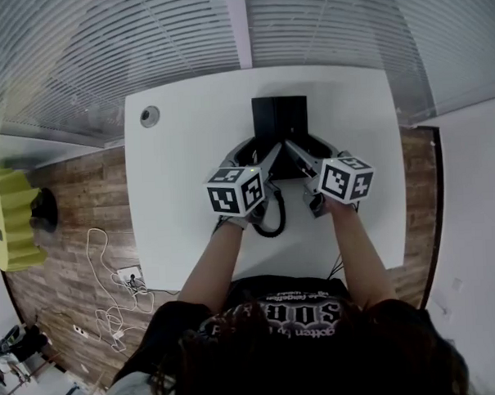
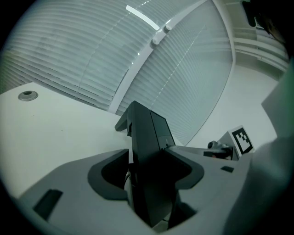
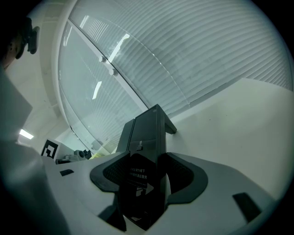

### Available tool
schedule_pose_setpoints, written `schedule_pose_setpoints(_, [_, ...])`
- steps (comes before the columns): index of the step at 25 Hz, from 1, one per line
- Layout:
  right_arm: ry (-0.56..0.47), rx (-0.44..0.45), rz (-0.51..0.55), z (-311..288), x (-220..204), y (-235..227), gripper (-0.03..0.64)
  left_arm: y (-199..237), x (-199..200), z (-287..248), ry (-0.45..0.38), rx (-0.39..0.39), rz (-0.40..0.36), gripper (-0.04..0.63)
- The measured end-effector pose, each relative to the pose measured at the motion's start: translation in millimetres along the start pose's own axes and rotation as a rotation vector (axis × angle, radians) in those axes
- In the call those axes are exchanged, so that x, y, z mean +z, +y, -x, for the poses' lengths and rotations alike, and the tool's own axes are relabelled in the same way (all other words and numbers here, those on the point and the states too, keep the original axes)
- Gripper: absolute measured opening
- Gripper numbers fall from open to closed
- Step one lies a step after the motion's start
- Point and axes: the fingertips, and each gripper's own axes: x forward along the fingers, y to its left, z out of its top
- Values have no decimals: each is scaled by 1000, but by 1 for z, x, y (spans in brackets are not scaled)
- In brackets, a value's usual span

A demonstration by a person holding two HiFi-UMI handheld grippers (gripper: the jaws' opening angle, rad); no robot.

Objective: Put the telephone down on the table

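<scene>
At the middle of the worktop: a black telephone (image 1: 279,122) sits over the white worktop (image 1: 184,236), towards its far edge, held between the two grippers.
Left gripper: the left gripper (image 1: 262,161) comes in from the near left, and its jaws are clamped on the telephone's side (image 2: 147,151); in the left gripper view the dark body fills the gap between them (image 2: 149,179).
Right gripper: the right gripper (image 1: 299,157) comes in from the near right, and its jaws are pressed onto the telephone's other side (image 3: 144,137); a printed label on the body shows between the jaws (image 3: 147,183).
Telephone's pose: in both gripper views it is tilted, with its far end towards the blinds; whether its underside touches the worktop cannot be told.
Cord: a black cord (image 1: 271,220) loops on the worktop just below the left gripper.
Marker cubes: each gripper's cube shows at the edge of the other's view (image 2: 241,140) (image 3: 49,149).
Cable hole: a round grommet (image 1: 150,116) sits in the far left corner of the worktop, well apart from the telephone.
Behind: pale slatted blinds (image 1: 183,32).
Floor: wood planks (image 1: 76,208), with a yellow chair (image 1: 11,219) and loose white cables (image 1: 103,272) to the left of the worktop.
</scene>
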Motion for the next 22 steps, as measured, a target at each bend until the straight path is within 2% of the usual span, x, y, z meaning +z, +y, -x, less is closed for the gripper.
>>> schedule_pose_setpoints(6, [23, -28, 27, 1, -2, -2, 253, 0, -2, -2, 40, 22, -18, 235])
schedule_pose_setpoints(15, [29, -33, 57, 1, -3, 0, 255, 1, -2, 1, 39, 46, -56, 235])
schedule_pose_setpoints(22, [52, -65, 124, 4, -3, 3, 255, 1, 1, 3, 46, 53, -76, 232])
